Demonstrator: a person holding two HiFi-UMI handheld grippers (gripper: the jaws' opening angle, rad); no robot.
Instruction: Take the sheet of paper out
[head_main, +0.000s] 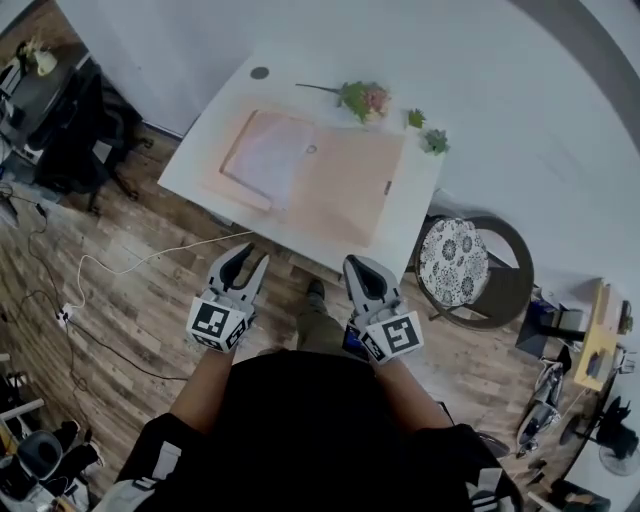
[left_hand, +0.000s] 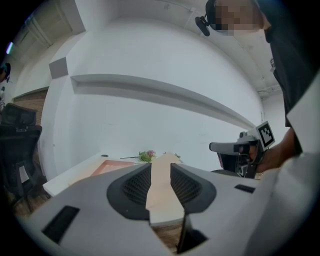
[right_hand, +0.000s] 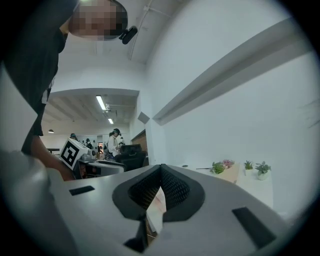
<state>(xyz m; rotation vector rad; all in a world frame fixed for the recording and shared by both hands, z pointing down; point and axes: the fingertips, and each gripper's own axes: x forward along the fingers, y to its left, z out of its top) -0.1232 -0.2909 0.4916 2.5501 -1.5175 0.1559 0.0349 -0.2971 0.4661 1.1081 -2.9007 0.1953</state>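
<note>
Left claw released, right claw clenched empty, pale rectangular sheet of paper on white table well ahead.

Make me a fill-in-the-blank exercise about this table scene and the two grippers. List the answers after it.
1. The left gripper has its jaws ___, with nothing between them.
2. The pink mat lies on a ___ table.
3. Both it and the right gripper are over the ___ floor, short of the table.
4. In the head view, the cushioned chair stands at the table's ___ end.

Answers: open; white; wooden; right
</note>
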